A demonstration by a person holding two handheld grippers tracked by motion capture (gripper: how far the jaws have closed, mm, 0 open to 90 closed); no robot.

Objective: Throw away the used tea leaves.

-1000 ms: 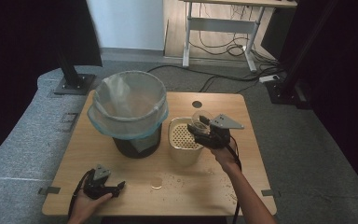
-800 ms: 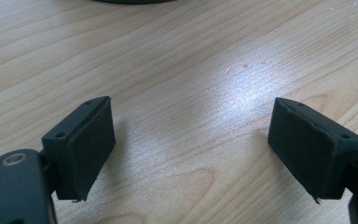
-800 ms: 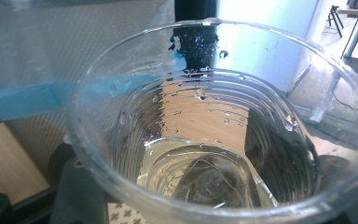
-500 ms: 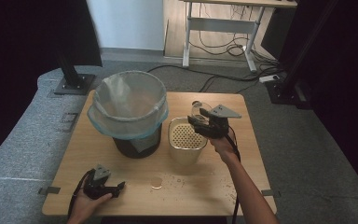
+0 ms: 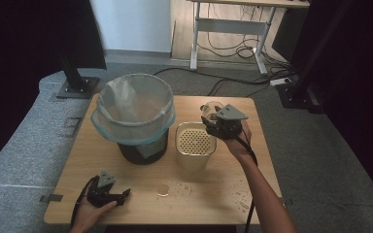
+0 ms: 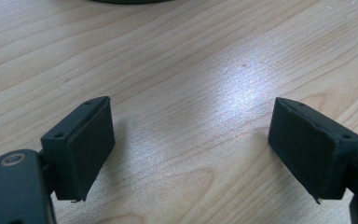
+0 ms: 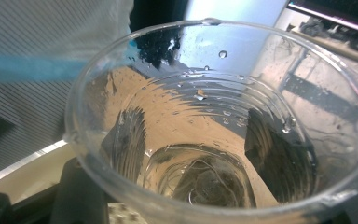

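My right gripper [image 5: 217,121] is shut on a clear plastic cup [image 5: 211,109], held in the air just behind a cream container with a perforated top [image 5: 195,142]. In the right gripper view the cup [image 7: 205,116] is wet with drops, and the dark pads [image 7: 127,135] press on its walls, showing through the plastic. My left gripper [image 5: 124,195] rests on the table near the front left edge. Its jaws stand open over bare wood [image 6: 191,149], with nothing between them.
A dark bin lined with a translucent bag with a blue rim [image 5: 133,112] stands at the back left of the wooden table [image 5: 213,204], close to the cream container. Water drops [image 5: 238,194] and a small wet spot [image 5: 162,189] lie on the front of the table.
My right gripper has carried the cup a little up and toward the far side of the table, away from the container's top. The left gripper has stayed put.
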